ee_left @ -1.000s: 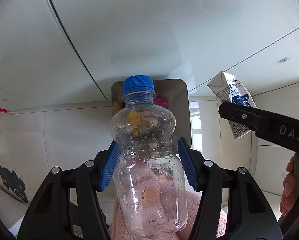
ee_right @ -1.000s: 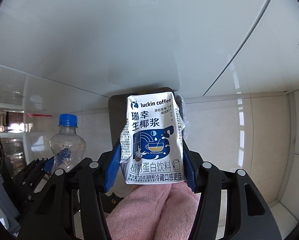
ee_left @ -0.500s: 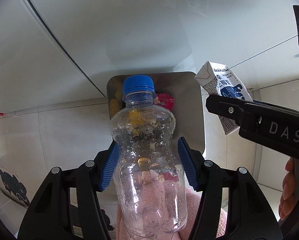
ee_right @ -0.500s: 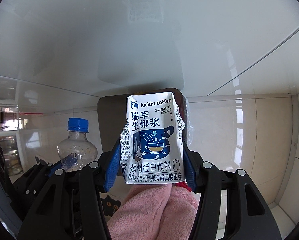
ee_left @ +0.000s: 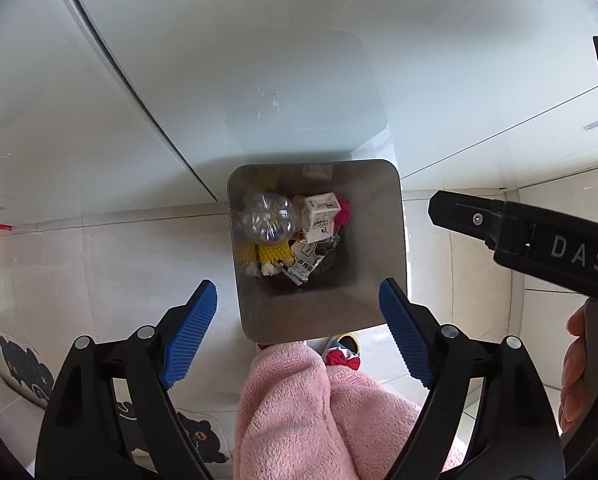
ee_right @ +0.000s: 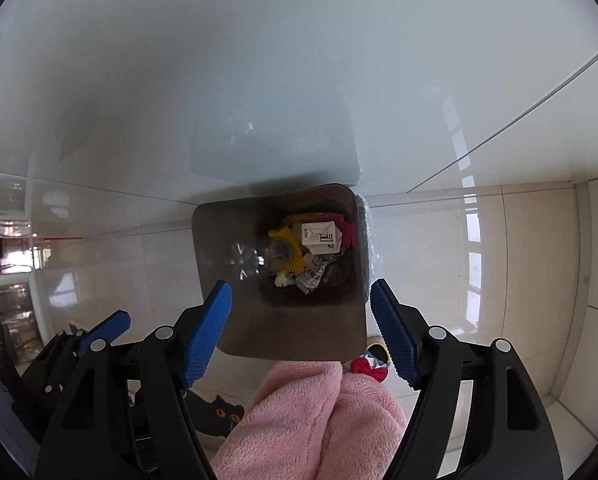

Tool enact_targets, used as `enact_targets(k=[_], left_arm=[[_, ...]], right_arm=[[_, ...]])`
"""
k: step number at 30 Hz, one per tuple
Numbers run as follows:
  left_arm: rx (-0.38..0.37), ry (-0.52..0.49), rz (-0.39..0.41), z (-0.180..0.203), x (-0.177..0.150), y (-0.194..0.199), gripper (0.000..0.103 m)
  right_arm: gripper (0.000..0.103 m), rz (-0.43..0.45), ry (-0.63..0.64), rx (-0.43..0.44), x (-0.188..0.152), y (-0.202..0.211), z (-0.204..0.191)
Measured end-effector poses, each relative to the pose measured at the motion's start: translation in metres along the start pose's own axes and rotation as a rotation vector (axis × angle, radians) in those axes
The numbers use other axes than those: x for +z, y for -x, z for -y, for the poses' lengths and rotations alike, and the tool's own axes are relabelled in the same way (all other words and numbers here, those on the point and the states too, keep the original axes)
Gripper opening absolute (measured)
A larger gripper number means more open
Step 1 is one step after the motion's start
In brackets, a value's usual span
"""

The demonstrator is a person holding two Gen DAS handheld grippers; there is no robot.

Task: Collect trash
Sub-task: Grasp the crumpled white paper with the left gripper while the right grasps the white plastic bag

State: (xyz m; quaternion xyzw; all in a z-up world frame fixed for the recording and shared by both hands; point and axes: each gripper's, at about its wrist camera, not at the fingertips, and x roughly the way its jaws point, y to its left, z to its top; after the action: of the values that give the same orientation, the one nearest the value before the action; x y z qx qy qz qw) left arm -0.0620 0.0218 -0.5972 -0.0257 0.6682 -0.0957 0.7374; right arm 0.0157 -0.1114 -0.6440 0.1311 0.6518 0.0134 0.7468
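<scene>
Left gripper (ee_left: pixel 297 320) and right gripper (ee_right: pixel 301 320) above metal bin (ee_left: pixel 379 248), jaws opening with nothing between them, clear bottle (ee_left: pixel 267 219) and carton (ee_left: pixel 320 216) inside among wrappers, pink fleece sleeve (ee_left: pixel 319 412) below, cat-print mat (ee_left: pixel 203 440) on tiled floor.

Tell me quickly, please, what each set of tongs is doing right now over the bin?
Left tongs: opening, nothing between them; the bottle lies in the bin.
Right tongs: opening, empty; the carton lies in the bin too.
</scene>
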Motion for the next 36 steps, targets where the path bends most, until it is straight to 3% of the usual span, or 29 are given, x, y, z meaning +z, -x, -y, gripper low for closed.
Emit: enact_targets(k=[5, 10, 13, 15, 23, 29, 36], left_arm=[[0.015, 0.008, 0.015, 0.006, -0.01, 0.023, 0.079], [0.016, 0.028, 0.034, 0.008, -0.023, 0.072, 0.082], [0.015, 0.04, 0.075, 0.011, -0.03, 0.11, 0.084], [0.022, 0.034, 0.104, 0.016, -0.034, 0.135, 0.085], [0.052, 0.044, 0.233, 0.028, -0.039, 0.228, 0.091], [0.075, 0.051, 0.316, 0.031, -0.023, 0.285, 0.093], [0.068, 0.02, 0.405, 0.039, 0.033, 0.331, 0.092]], right_arm=[[0.074, 0.027, -0.004, 0.004, -0.003, 0.027, 0.001], [0.074, 0.079, 0.017, 0.011, -0.013, 0.076, 0.006], [0.079, 0.107, 0.036, 0.008, -0.021, 0.1, 0.008], [0.088, 0.151, 0.051, 0.003, -0.031, 0.126, 0.01], [0.09, 0.258, 0.099, 0.02, -0.06, 0.211, 0.02], [0.097, 0.363, 0.069, 0.041, -0.058, 0.275, 0.033], [0.098, 0.502, 0.065, 0.029, -0.023, 0.333, 0.028]])
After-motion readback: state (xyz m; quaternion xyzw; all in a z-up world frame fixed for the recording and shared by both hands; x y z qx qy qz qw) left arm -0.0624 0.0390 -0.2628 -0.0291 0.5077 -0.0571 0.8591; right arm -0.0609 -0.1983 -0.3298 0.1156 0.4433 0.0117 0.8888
